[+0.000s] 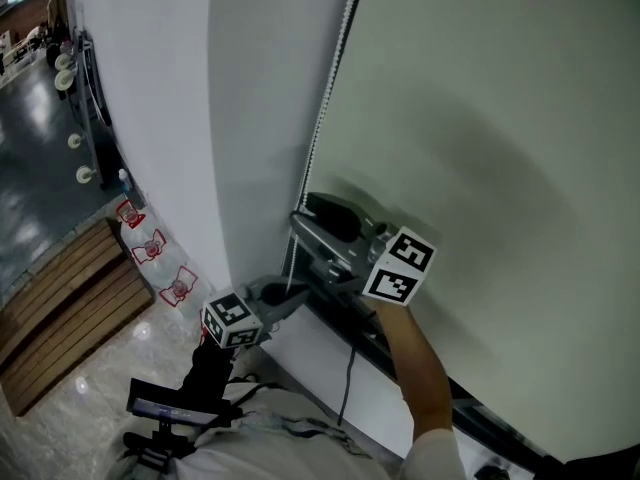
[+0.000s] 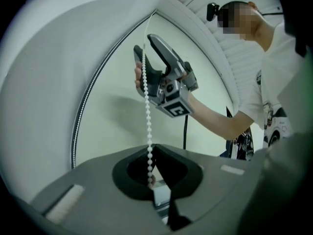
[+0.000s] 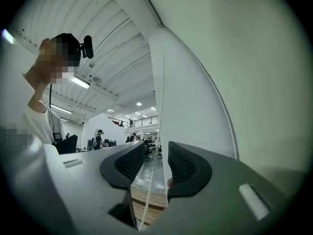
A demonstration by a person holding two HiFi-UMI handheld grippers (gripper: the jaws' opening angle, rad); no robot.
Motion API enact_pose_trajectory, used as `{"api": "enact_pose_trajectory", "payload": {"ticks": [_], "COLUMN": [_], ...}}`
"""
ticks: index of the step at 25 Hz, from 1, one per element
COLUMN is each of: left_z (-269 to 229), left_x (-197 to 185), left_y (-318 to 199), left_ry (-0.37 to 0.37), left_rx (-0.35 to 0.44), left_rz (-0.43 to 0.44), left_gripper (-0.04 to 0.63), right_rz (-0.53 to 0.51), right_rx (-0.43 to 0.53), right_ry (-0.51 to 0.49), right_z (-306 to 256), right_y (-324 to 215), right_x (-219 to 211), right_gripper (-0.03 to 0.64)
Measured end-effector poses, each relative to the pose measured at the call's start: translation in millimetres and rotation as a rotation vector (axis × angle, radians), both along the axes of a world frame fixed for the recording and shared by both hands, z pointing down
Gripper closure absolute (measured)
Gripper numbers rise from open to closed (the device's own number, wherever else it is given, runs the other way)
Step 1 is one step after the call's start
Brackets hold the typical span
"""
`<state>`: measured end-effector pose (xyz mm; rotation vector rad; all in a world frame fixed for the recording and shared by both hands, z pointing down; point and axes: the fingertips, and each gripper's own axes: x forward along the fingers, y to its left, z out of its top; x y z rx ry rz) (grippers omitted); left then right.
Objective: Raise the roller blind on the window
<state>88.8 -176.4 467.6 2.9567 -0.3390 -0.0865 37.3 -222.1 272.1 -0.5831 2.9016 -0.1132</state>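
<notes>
Blind point(image 1: 480, 148) is down pretty low here, and the chain point(image 2: 146, 97) hangs along its left edge. The left gripper point(image 2: 150, 150) is the lower one on the chain, claw pressed together and pinching the beads. The right gripper point(image 3: 156, 155) sits higher up with its claw spread wide. The chain runs loose between its jaws, pads not squeezing it.

One blind point(image 1: 480, 148). One bead chain point(image 1: 334, 68) along the blind's left edge. Two tools there: left tool point(image 1: 288, 296), right tool point(image 1: 300, 220). Three bottles point(image 1: 150, 246) on the floor left of the blind.
</notes>
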Motion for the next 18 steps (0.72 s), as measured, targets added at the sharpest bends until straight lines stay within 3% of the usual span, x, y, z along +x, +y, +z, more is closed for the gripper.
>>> {"api": "enact_pose_trajectory", "payload": {"ticks": [8, 18], "left_z": [1.7, 2.1], "left_x": [0.0, 1.4], "left_y": [0.3, 1.2], "left_ry": [-0.001, -0.005], "left_rx": [0.003, -0.004], "left_rz": [0.0, 0.004], "left_gripper": [0.597, 0.597], "right_rz": [-0.039, -0.037], "right_rx": [0.132, 0.205], "right_ry": [-0.046, -0.116], "right_z": [-85.1, -163.6], "right_y": [-5.7, -21.5], "right_x": [-7.6, 3.3], "right_gripper": [0.486, 0.511]}}
